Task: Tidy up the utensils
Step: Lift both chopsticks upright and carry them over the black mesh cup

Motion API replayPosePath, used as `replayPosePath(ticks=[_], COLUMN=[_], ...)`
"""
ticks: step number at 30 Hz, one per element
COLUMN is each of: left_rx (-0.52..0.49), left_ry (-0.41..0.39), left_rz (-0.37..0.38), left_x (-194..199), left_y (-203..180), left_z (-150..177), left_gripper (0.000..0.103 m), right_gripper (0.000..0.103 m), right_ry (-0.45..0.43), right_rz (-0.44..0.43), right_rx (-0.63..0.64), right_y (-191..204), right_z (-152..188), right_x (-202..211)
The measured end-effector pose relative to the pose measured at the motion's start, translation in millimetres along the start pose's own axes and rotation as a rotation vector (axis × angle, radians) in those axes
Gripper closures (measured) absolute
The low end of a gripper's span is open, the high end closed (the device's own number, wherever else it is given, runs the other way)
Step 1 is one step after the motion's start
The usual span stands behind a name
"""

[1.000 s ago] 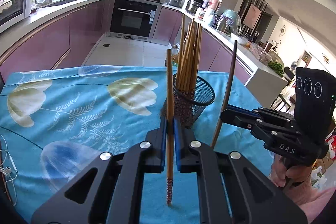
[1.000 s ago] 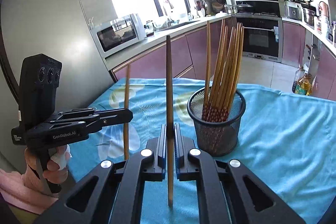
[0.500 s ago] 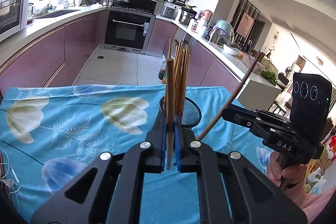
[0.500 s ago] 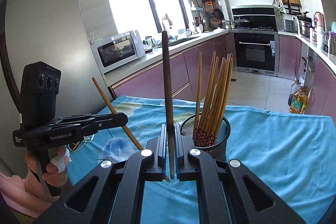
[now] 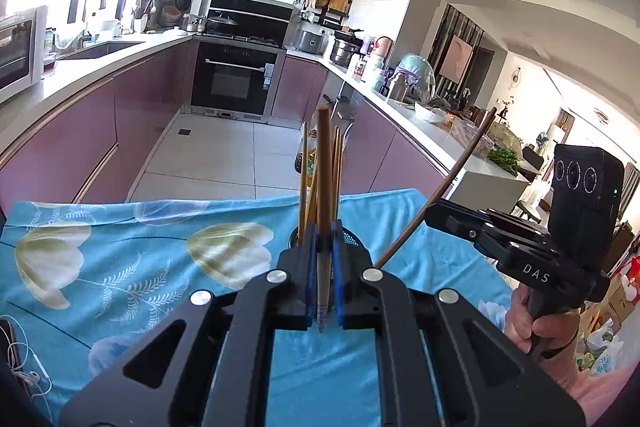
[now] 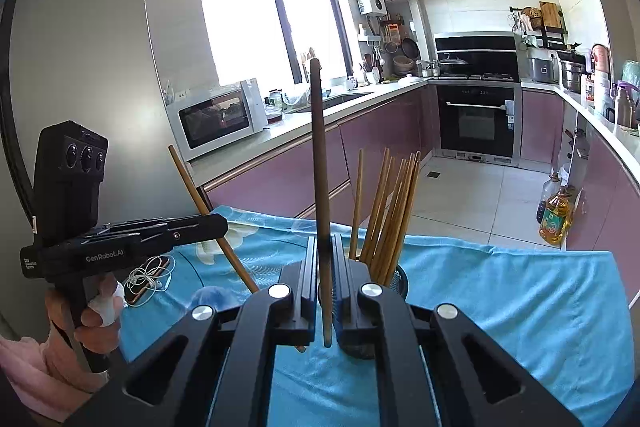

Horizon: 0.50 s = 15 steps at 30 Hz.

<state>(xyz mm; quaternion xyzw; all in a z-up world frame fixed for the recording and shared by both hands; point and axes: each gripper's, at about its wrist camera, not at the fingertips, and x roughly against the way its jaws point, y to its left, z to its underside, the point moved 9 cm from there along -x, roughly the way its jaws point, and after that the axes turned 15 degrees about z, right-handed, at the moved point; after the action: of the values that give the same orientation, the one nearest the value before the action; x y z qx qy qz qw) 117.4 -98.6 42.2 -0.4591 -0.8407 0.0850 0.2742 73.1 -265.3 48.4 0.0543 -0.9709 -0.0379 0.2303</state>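
Currently both grippers are clamped on one chopstick each. Left gripper (image 5: 323, 275): jaws clenched on a light chopstick (image 5: 323, 187) standing near upright at frame centre, patterned tip poking out below the pads, off the cloth. Right gripper (image 6: 325, 283): jaws clenched on a dark chopstick (image 6: 320, 155), also near upright, top end reaching the upper centre of its view, lower tip clear of the cloth. In the left view the right gripper sits at the right edge, held by a hand (image 5: 536, 323), its stick slanting up and to the right. In the right view the left gripper sits at the left edge, held by a hand (image 6: 92, 319) in a pink sleeve, its stick slanting up and to the left. Mesh cup (image 6: 398, 281) stands on the desk just behind the jaws in both views, mostly hidden, with a bundle of chopsticks (image 6: 390, 211) fanned upright inside. Desk is covered by a blue floral cloth (image 5: 120, 259). A phone with white earphones (image 6: 148, 277) lies on the cloth at the left of the right view.
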Motion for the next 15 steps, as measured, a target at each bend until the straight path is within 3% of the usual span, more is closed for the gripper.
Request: replayPosePath(ticks=[15], left_rx=[-0.065], left_ry=[-0.064], left_rz=[0.010], left_x=[3.0], left_y=[-21.8], left_z=[-42.5], left_gripper=[0.096], right_gripper=[0.097], right_ry=[-0.060], right_rz=[0.019], right_rx=[0.011], right_y=[-4.3], right_z=[-29.6], right_x=[4.6])
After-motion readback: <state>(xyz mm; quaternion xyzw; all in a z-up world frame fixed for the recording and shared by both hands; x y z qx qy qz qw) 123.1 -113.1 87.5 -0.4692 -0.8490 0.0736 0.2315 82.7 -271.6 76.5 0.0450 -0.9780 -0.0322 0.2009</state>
